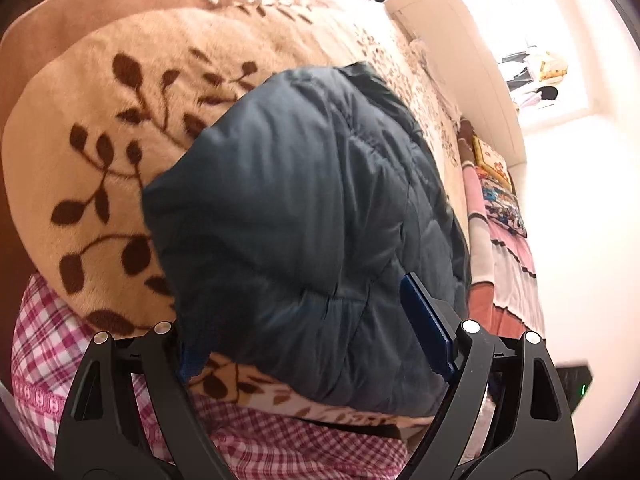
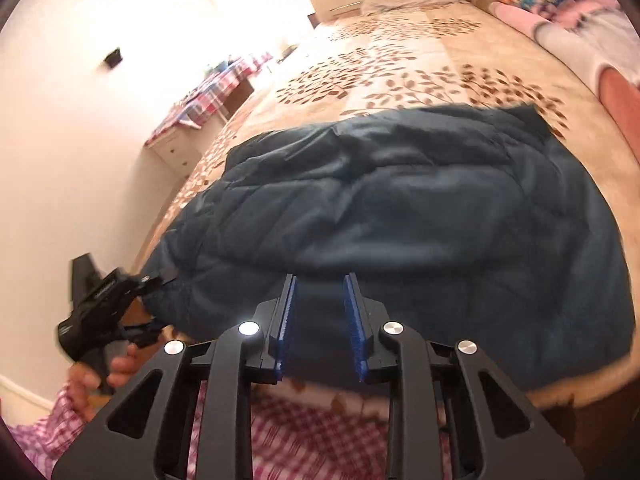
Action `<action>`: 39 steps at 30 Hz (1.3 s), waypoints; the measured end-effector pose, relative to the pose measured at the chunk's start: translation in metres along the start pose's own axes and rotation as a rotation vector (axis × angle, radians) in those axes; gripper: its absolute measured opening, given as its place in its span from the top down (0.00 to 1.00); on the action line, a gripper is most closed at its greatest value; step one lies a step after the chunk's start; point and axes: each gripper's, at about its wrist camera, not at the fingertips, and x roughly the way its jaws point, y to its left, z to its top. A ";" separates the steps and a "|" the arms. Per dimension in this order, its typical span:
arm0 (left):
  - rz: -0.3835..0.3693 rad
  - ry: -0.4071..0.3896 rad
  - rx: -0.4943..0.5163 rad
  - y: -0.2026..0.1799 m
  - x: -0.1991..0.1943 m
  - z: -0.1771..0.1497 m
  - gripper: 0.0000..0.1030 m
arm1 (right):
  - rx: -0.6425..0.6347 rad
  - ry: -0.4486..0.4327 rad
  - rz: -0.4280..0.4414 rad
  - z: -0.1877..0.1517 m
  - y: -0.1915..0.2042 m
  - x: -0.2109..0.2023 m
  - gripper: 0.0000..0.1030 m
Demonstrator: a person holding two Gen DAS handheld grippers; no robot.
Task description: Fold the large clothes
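Note:
A dark blue quilted jacket (image 1: 304, 216) lies folded on a beige blanket with brown leaves (image 1: 88, 128); it also shows in the right wrist view (image 2: 400, 216). My left gripper (image 1: 316, 344) is open, its jaws wide on either side of the jacket's near edge, with one blue pad (image 1: 428, 320) showing at the right. In the right wrist view the left gripper (image 2: 152, 300) sits at the jacket's left corner. My right gripper (image 2: 318, 320) is open with a narrow gap, empty, just over the jacket's near edge.
The bed's near edge has a pink checked sheet (image 2: 304, 432). Pillows and folded bedding (image 1: 496, 216) lie at the bed's head. A white dresser with a checked cloth (image 2: 200, 120) stands by the wall. A white cabinet (image 1: 460, 64) stands beyond the bed.

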 end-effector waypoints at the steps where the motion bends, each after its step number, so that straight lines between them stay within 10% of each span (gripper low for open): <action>1: 0.005 -0.004 0.003 0.000 0.001 0.001 0.18 | -0.009 -0.003 -0.014 0.012 -0.002 0.010 0.75; 13: 0.045 -0.004 0.039 0.002 0.022 0.008 0.27 | 0.116 0.095 -0.066 0.124 -0.059 0.126 0.80; 23: 0.023 -0.050 0.180 -0.012 0.022 0.015 0.56 | 0.146 0.253 -0.132 0.127 -0.084 0.193 0.95; 29: 0.061 -0.124 0.368 -0.042 0.010 0.006 0.74 | 0.174 0.265 -0.136 0.125 -0.091 0.199 1.00; 39: 0.049 -0.122 0.338 -0.039 0.002 0.004 0.75 | 0.155 0.149 -0.026 0.107 -0.057 0.102 0.97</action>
